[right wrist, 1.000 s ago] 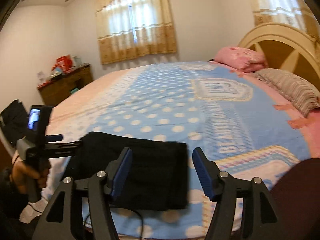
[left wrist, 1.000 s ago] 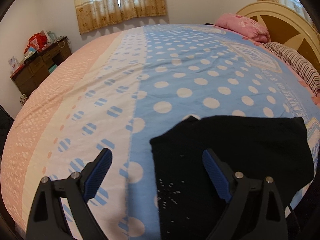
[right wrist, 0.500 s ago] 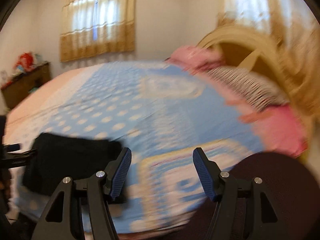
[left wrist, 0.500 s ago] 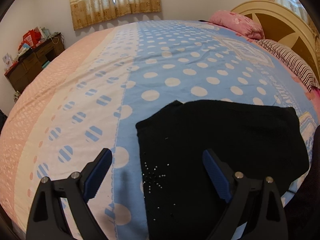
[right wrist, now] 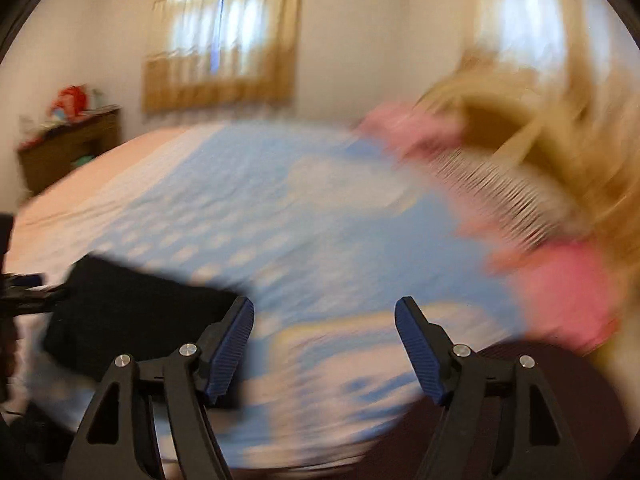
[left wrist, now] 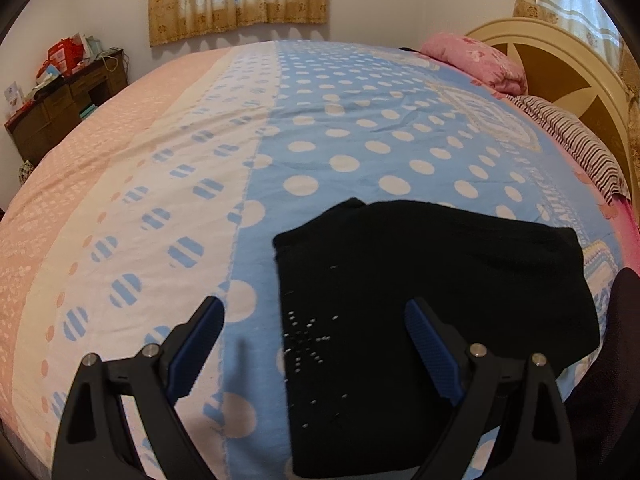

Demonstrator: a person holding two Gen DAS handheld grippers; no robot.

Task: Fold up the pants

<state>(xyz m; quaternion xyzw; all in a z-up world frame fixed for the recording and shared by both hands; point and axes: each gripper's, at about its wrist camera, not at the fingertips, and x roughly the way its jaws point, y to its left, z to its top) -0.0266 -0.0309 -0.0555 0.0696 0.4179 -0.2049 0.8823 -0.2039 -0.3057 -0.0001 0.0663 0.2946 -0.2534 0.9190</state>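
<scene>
The black pants (left wrist: 420, 292) lie folded into a compact rectangle on the bed near its front edge, with small white studs on the near left part. My left gripper (left wrist: 316, 344) is open and empty, hovering just above the pants' left edge. In the blurred right wrist view the pants (right wrist: 132, 320) lie at the lower left. My right gripper (right wrist: 324, 344) is open and empty, to the right of the pants above the bedspread.
The bed has a blue polka-dot and pink bedspread (left wrist: 340, 148). A pink pillow (left wrist: 476, 60) and a striped pillow (left wrist: 576, 148) lie by the cream headboard (left wrist: 568, 68). A brown dresser (left wrist: 60, 108) with clutter stands at the far left wall.
My left gripper has pulled back slightly, so the pants show more fully. My right gripper has swung to the right, away from the pants, and its view is motion-blurred.
</scene>
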